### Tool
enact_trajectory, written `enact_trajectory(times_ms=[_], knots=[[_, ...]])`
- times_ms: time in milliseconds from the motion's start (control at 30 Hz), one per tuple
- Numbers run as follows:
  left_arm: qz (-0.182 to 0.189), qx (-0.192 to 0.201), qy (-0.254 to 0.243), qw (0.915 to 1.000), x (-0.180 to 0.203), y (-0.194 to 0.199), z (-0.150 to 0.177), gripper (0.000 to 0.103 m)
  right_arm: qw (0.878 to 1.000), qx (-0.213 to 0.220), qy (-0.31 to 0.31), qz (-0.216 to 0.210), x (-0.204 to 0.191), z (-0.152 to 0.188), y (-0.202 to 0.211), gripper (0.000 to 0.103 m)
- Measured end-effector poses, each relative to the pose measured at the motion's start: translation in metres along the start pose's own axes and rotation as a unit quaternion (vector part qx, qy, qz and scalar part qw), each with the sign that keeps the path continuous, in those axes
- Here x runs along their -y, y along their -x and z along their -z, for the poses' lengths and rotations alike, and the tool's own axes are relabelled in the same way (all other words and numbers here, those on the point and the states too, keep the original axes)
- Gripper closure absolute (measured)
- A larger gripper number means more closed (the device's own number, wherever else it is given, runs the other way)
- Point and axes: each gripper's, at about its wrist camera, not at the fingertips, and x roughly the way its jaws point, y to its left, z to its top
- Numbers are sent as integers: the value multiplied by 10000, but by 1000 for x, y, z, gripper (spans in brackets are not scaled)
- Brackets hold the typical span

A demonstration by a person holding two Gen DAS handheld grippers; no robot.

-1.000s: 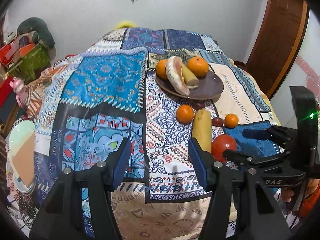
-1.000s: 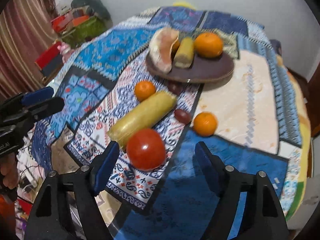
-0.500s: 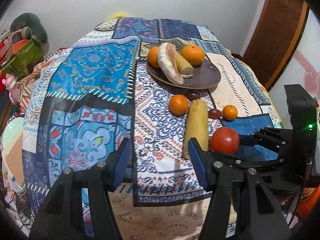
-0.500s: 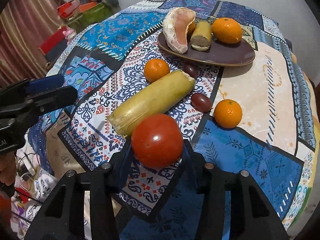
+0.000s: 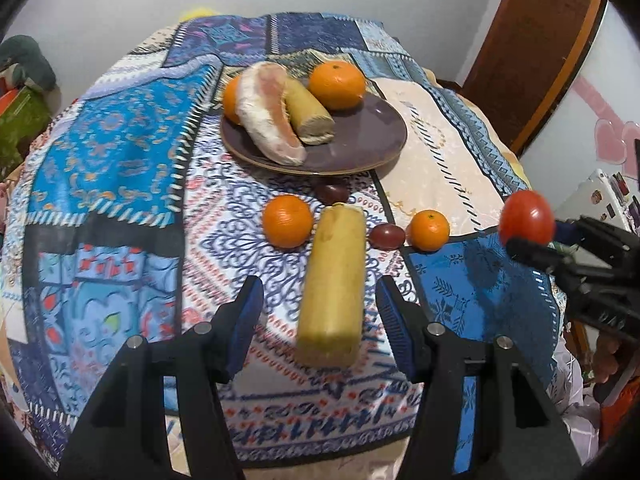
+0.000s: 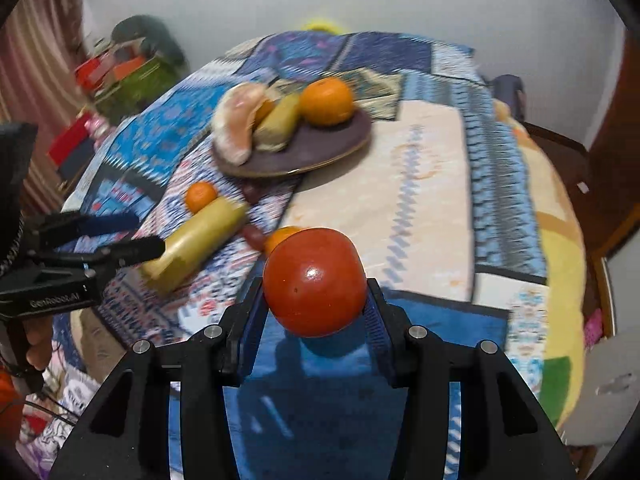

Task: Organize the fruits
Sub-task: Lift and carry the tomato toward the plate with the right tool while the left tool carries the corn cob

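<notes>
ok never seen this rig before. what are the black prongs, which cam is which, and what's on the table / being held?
No robot arm here: a person holds a two-finger gripper in each hand, with a fisheye camera on each looking forward along its fingers. The black prongs with blue pads at the bottom of each picture are that gripper's own fingers.

Left wrist view: the left gripper is open and empty, hovering over a long yellow fruit on the patterned cloth. The right gripper shows at the edge.

Right wrist view: the right gripper is shut on a tomato, lifted off the cloth.

On the cloth: a brown plate holding two oranges, a pomelo segment and a short yellow piece; in front of it two loose oranges and two small dark red fruits.
</notes>
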Motion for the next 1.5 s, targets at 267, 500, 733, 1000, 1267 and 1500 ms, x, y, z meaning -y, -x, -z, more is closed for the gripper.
enact_trajectory(times_ms=[267, 500, 733, 1000, 1267, 1500], knots=[[-63, -248, -105, 9996, 8, -29, -10, 52, 9997, 71, -214, 19, 27, -1, 3, 59], [-88, -397, -206, 9990, 16, -49, -12, 59, 9995, -2, -304, -55, 36, 1, -4, 59], [-55, -310, -135, 9994, 14, -51, -16, 63, 9994, -35, -319, -93, 39, 1, -7, 59], [-113, 38, -221, 9997, 15, -19, -17, 64, 9995, 128, -280, -60, 39, -8, 3, 59], [179, 479, -117, 9986, 15, 18, -36, 66, 9991, 371, -210, -67, 35, -27, 13, 59], [79, 796, -198, 9966, 20, 31, -59, 66, 9982, 582, -108, -80, 29, -48, 15, 59]])
